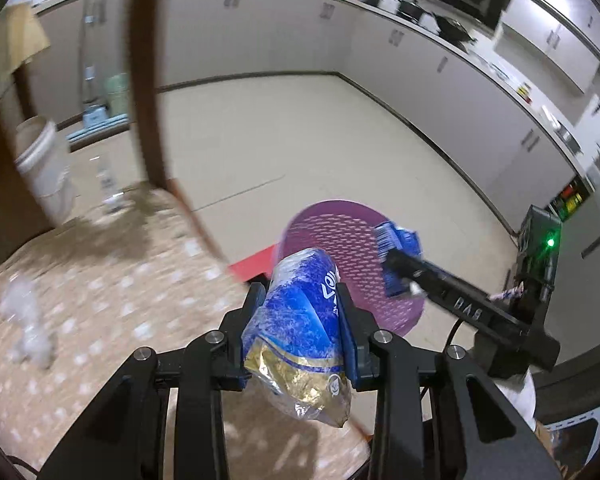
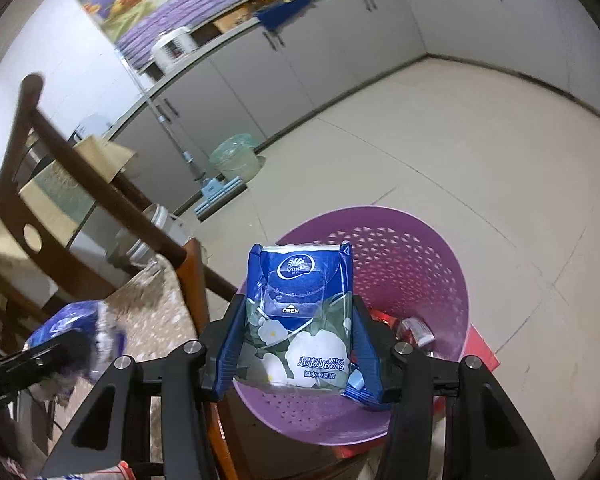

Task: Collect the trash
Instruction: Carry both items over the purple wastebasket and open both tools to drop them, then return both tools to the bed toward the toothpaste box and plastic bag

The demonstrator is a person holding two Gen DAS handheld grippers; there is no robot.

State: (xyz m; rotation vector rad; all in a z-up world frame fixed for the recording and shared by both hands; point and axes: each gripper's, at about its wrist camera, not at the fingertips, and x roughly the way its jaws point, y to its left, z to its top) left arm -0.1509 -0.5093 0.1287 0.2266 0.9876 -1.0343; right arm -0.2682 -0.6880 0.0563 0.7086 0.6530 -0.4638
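Purple basket is sitting on the floor beside the table; my right gripper is clamping a tissue pack over it, my left gripper pinching a crumpled blue wrapper nearby.

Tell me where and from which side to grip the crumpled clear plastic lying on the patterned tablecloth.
Grip the crumpled clear plastic across its narrower upper lobe, coming down from above. It lies low and loose on the tablecloth, with nothing beside it to block the fingers, so a top pinch should bunch it; blur hides its exact folds. Both grippers are full now: the left gripper clamps a blue wrapper.
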